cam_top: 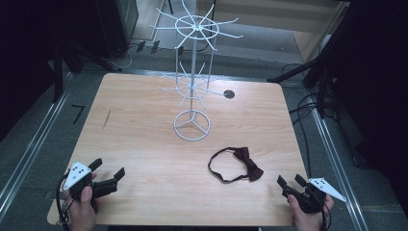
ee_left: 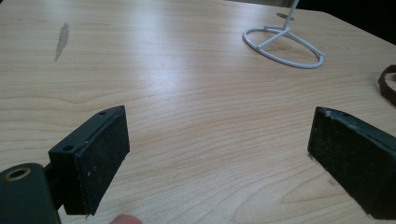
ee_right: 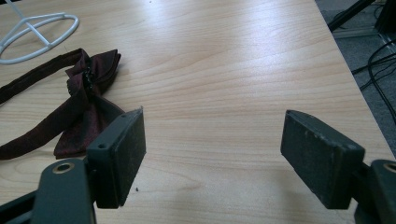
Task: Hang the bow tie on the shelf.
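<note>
On the light wooden tabletop (cam_top: pixel 144 139) seen from the high view, a white wire rotating display stand (cam_top: pixel 192 126) rises mid-table, and a dark maroon bow tie with its neck strap (cam_top: pixel 248 163) lies before it, nearer the right tool (cam_top: pixel 291 182). The left tool (cam_top: pixel 108 169) rests wide apart. Left gripper view: jaws wide, empty. Right gripper view: jaws wide, tie just beside them; pinching its centre knot would likely grip best.

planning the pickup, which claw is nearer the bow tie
Right. The right claw sits just off the bow tie toward the table's near right corner; the left claw is far across at the near left.
</note>
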A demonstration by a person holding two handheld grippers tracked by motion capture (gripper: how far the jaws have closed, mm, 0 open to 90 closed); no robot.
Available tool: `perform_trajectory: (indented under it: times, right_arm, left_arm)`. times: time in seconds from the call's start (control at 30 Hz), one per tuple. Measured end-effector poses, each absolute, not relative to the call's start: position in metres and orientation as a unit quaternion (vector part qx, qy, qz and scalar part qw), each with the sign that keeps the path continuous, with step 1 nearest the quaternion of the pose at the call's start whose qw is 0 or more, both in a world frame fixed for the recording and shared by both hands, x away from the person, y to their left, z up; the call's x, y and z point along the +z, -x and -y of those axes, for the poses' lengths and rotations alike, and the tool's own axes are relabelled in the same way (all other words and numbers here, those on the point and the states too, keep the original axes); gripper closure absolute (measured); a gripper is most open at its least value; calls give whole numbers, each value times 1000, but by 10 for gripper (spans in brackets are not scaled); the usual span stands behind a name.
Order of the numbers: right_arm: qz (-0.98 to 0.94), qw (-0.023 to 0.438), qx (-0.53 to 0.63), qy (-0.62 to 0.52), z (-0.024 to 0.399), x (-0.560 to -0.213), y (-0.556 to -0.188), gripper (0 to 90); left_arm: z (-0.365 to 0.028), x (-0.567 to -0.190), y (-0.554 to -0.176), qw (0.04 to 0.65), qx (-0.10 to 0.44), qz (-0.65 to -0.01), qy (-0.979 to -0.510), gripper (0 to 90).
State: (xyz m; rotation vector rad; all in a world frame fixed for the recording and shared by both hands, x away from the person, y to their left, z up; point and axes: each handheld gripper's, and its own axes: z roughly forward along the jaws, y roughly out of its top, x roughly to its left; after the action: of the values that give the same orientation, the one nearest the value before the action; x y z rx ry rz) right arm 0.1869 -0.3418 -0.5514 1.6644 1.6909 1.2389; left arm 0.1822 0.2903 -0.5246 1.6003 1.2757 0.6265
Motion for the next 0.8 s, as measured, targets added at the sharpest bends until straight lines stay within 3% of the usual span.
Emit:
perform_trajectory:
  times: [0.3, 0.47, 0.8]
  right_arm:
    - [-617, 224, 440, -613, 341, -552, -188, 218]
    - [-617, 223, 439, -614, 341, -551, -189, 262]
    - [-623, 223, 427, -615, 332, -532, -193, 284]
  left_arm:
    - [-290, -525, -180, 484, 252, -519, -658, 64]
    - [-291, -525, -180, 487, 245, -519, -658, 64]
    - [-289, -524, -178, 477, 273, -527, -649, 64]
